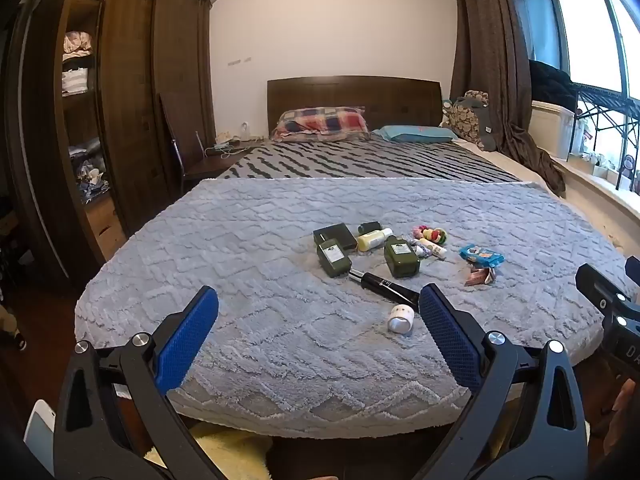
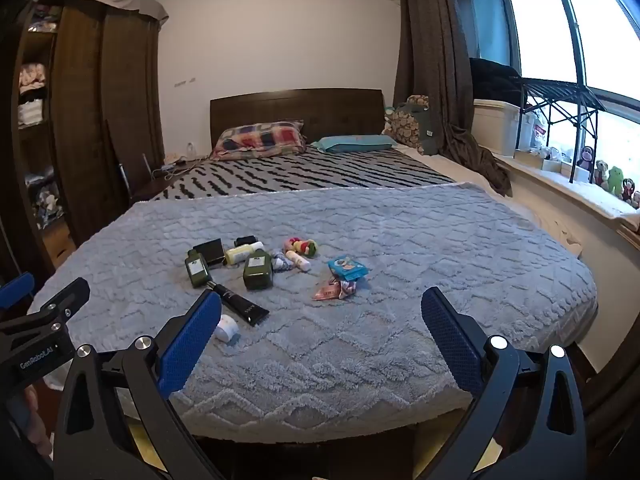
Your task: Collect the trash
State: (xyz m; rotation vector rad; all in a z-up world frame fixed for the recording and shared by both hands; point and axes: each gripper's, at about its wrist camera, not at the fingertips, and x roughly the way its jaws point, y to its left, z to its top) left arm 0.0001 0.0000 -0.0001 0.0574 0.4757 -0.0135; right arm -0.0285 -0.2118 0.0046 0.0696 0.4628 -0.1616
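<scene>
A blue snack wrapper and a crumpled pink wrapper lie on the grey blanket, right of a cluster of toiletries. They also show in the right wrist view, blue wrapper and pink wrapper. My left gripper is open and empty, above the bed's near edge. My right gripper is open and empty, also short of the items. Each gripper's body shows at the edge of the other's view.
Two green bottles, a black tube, a yellow bottle, a dark box, a white jar and a colourful toy lie together. A wardrobe stands left, a window sill right.
</scene>
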